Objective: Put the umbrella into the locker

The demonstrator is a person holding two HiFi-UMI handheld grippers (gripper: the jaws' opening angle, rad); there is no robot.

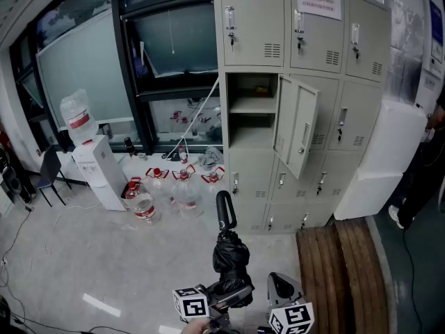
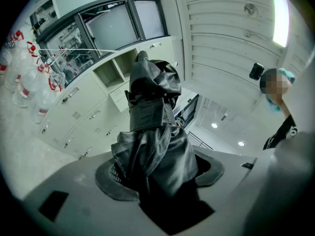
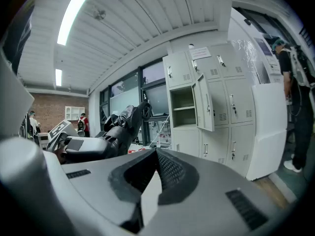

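A black folded umbrella (image 1: 228, 255) stands upright at the bottom centre of the head view, handle (image 1: 225, 211) on top. My left gripper (image 1: 224, 299) is shut on its lower part; in the left gripper view the fabric (image 2: 152, 117) fills the space between the jaws (image 2: 157, 178). My right gripper (image 1: 281, 289) sits just right of it, shut and empty, its jaws (image 3: 155, 157) meeting at the tips. The grey locker bank (image 1: 327, 68) stands ahead, one compartment (image 1: 252, 110) open with its door (image 1: 299, 125) swung out to the right. That compartment (image 3: 182, 102) also shows in the right gripper view.
A water dispenser (image 1: 97, 165) and several water bottles (image 1: 174, 186) stand on the floor left of the lockers. A white cabinet (image 1: 386, 158) and a person (image 1: 425, 172) are at the right. Wooden planks (image 1: 334, 270) lie at the right foreground. A chair (image 1: 49, 172) is far left.
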